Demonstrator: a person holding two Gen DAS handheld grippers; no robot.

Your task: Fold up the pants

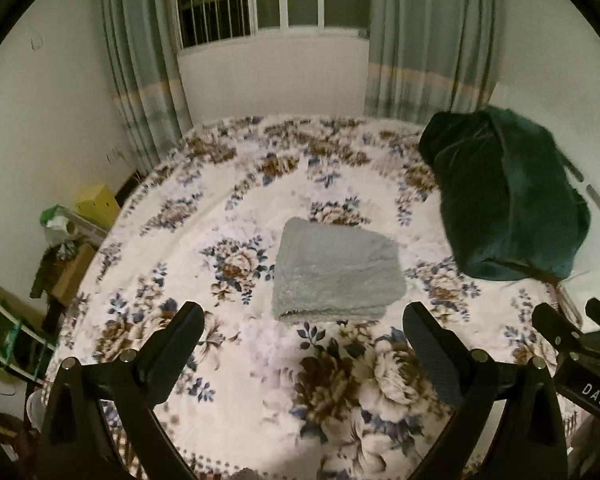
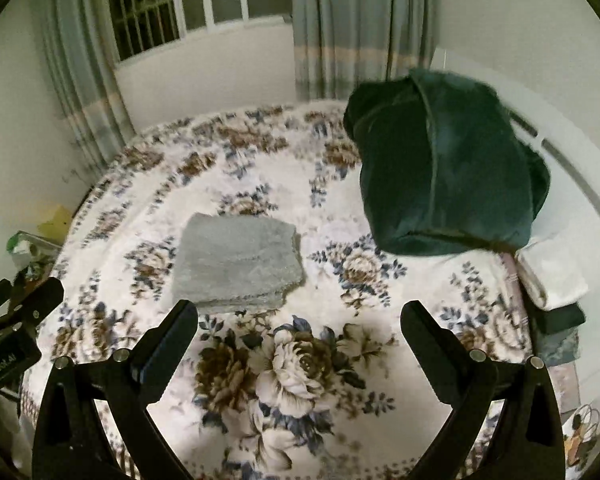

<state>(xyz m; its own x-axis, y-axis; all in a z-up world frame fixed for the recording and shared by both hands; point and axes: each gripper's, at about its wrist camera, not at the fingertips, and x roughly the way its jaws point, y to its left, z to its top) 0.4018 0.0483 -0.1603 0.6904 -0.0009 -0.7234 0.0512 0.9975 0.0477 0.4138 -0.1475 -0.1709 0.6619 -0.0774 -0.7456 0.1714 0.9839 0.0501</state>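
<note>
The grey fleece pants (image 1: 334,270) lie folded in a compact rectangle on the flowered bed cover (image 1: 228,364). They also show in the right wrist view (image 2: 236,262). My left gripper (image 1: 304,316) is open and empty, held above the bed just short of the pants' near edge. My right gripper (image 2: 300,314) is open and empty, to the right of the pants and nearer to me. Its fingers (image 1: 560,328) show at the right edge of the left wrist view. The left gripper shows at the left edge of the right wrist view (image 2: 20,304).
A dark green quilt bundle (image 1: 508,196) sits at the bed's far right, also in the right wrist view (image 2: 448,168). White and dark folded items (image 2: 552,280) lie by the right edge. Boxes and clutter (image 1: 72,232) stand left of the bed. Curtains and a window are behind.
</note>
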